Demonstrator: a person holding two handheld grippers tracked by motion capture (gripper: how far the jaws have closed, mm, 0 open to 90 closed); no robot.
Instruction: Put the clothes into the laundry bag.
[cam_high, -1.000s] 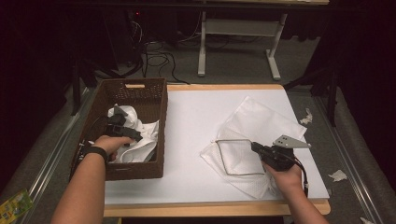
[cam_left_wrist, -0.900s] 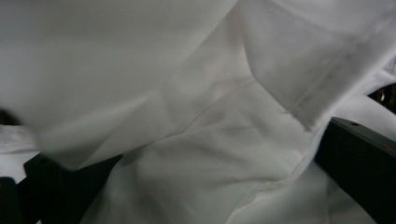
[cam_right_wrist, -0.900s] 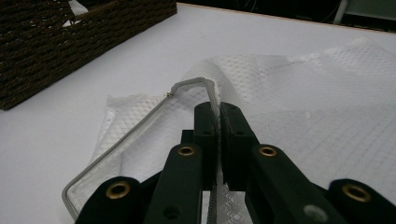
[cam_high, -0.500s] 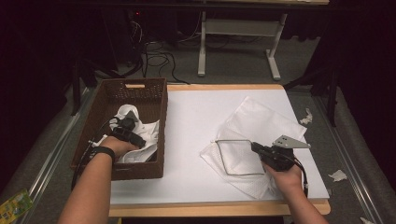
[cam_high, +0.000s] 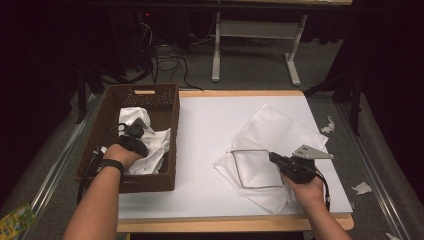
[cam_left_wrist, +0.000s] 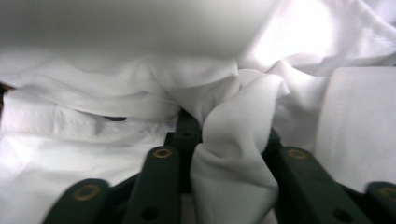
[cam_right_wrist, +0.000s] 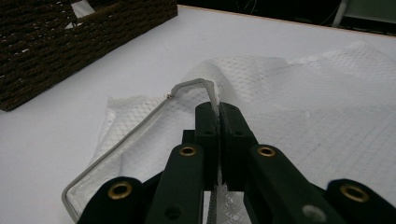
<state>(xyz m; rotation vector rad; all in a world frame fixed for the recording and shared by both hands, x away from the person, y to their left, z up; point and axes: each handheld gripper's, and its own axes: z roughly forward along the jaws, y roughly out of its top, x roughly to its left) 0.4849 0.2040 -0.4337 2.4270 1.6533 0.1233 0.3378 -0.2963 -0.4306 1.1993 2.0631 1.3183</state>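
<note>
Left gripper (cam_left_wrist: 224, 154) has just been closing and now pinches a white cloth (cam_left_wrist: 233, 140) in the basket (cam_high: 165, 145). Right gripper (cam_right_wrist: 218, 121) clamps the mesh bag's (cam_right_wrist: 327, 107) rim on the table. Nothing bagged yet, loading's all left.

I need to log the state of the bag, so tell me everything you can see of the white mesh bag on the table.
The white mesh bag is a thin, see-through netted fabric sack lying flat and rumpled on the white table top, right of the brown wicker basket. A grey zipper edge frames its open mouth, lifted into a loop. The right gripper is shut on that edge, holding the mouth raised.
</note>
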